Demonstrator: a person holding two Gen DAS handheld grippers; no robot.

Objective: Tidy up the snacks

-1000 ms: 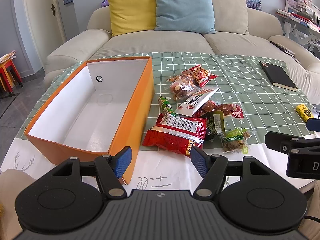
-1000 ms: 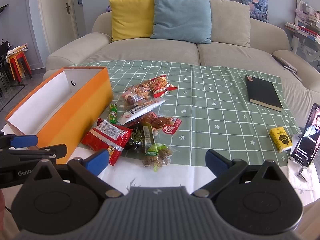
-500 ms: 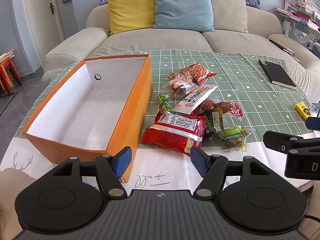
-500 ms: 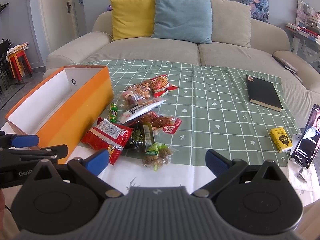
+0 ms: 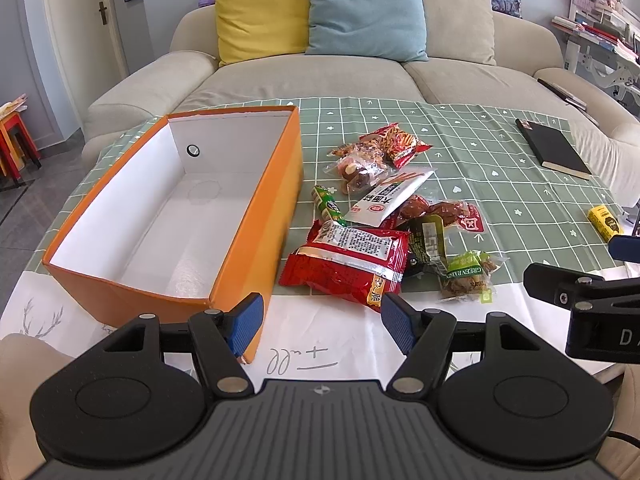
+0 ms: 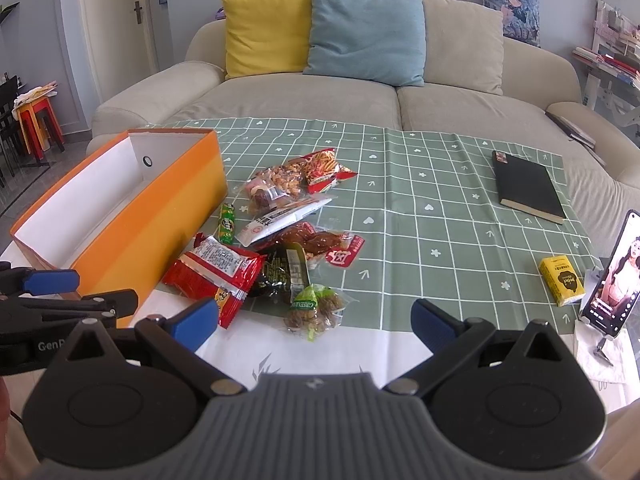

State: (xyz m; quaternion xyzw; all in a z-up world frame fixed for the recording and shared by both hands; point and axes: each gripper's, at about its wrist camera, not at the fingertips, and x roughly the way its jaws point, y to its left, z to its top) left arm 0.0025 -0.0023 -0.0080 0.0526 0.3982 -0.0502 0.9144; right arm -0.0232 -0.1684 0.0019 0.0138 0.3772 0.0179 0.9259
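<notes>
So far nothing has gone into the orange box (image 5: 256, 216), judging by its bare white floor; the sorting looks to be at its very start. It sits open-topped toward the left edge of the bench (image 5: 460, 148), and the snacks (image 5: 384, 216) lie in a loose heap just beside its right wall, toward the front. Nearest the front edge are a red packet (image 5: 348, 262) and a small green raisin bag (image 6: 314, 312), with a dark packet (image 6: 280, 276) between them.

Left claw (image 5: 322, 326) hovers spread wide and holds nothing, above the front edge near the box corner. Right claw (image 6: 314, 320) is likewise wide apart and empty, just short of the raisin bag.

Likely next: one claw drops onto a front packet, pinches its crinkly edge, and carries it over the box wall.
</notes>
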